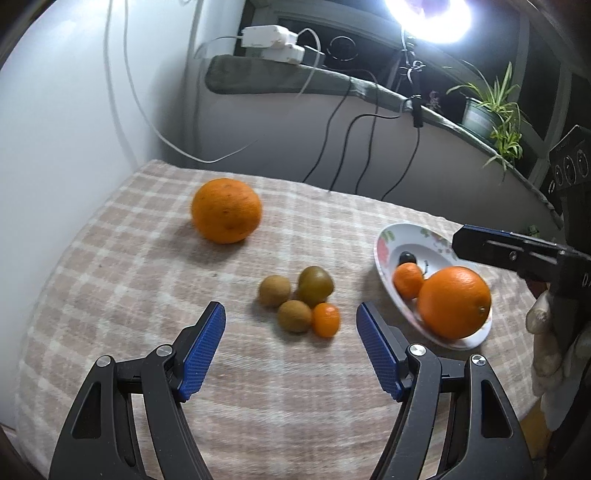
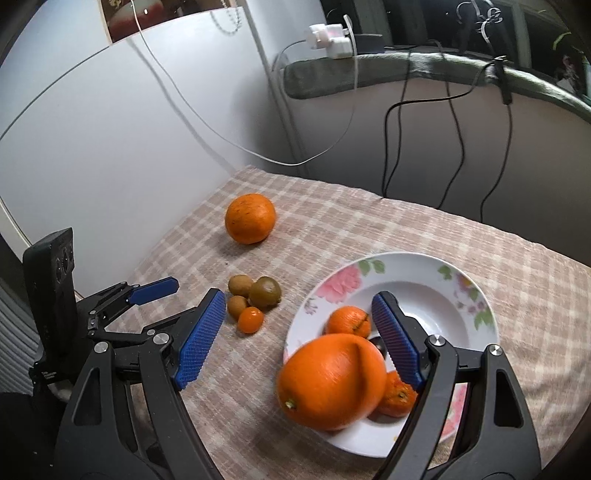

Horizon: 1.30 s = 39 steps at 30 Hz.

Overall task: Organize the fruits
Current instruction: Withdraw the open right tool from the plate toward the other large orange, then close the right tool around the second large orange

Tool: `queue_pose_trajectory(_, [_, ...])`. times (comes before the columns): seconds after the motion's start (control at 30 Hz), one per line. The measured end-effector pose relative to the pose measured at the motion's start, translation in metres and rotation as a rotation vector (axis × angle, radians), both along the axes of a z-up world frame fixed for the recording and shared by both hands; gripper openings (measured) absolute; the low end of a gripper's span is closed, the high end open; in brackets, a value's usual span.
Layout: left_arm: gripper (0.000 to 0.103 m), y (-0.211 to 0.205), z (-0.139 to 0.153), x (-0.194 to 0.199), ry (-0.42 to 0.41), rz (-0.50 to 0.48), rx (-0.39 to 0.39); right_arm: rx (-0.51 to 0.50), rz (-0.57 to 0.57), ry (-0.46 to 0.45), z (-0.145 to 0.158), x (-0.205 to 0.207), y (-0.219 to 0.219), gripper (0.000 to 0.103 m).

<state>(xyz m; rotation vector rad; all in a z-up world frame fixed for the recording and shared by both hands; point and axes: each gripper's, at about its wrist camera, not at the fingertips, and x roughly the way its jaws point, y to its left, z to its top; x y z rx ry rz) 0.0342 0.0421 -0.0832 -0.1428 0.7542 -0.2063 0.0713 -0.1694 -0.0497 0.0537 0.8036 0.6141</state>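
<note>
A floral white plate (image 1: pixel 384 258) (image 2: pixel 476 332) sits on the right of the checked cloth. It holds a big orange (image 1: pixel 454 302) (image 2: pixel 330 380), blurred in the right wrist view, a small mandarin (image 1: pixel 408 280) (image 2: pixel 349 320), another mandarin (image 2: pixel 397 395) and a dark fruit (image 1: pixel 406 256). A second big orange (image 1: pixel 226 210) (image 2: pixel 250 218) lies far left. A cluster of two brown longans (image 1: pixel 274 291) (image 2: pixel 240 284), a green-brown fruit (image 1: pixel 315 286) (image 2: pixel 265 292) and a kumquat (image 1: pixel 325 319) (image 2: pixel 250 319) lies mid-table. My left gripper (image 1: pixel 291 354) is open, just short of the cluster. My right gripper (image 2: pixel 299 332) is open over the plate's near edge.
Cables hang down the wall behind the table. A cushioned ledge (image 1: pixel 295 79) carries chargers (image 1: pixel 273 42) and a potted plant (image 1: pixel 487 110). A bright lamp (image 1: pixel 428 14) shines above. The left gripper's body (image 2: pixel 110 306) shows in the right view; the right gripper's finger (image 1: pixel 517 253) in the left view.
</note>
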Motion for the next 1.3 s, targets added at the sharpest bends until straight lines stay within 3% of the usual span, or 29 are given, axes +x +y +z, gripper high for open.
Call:
queue_pose_trajectory(0.7, [0.073,0.050,-0.007,0.035,0.014,0.082,-0.009,-0.008,0.099,0.123,-0.004,0.064,0.058,0.084])
queue_pose_trajectory(0.9, [0.073,0.058,-0.008,0.053,0.016,0.075,-0.044,0.001,0.124,0.175,-0.008,0.086,0.079,0.084])
queue_pose_trajectory(1.03, [0.073,0.059,-0.009,0.065,0.020,0.070,-0.051,0.044,0.129,0.277,-0.014,0.101,0.090,0.084])
queue_pose_trajectory(1.3, [0.073,0.059,-0.018,0.088,0.050,0.048,-0.076,0.025,0.147,0.313,-0.016,0.113,0.109,0.084])
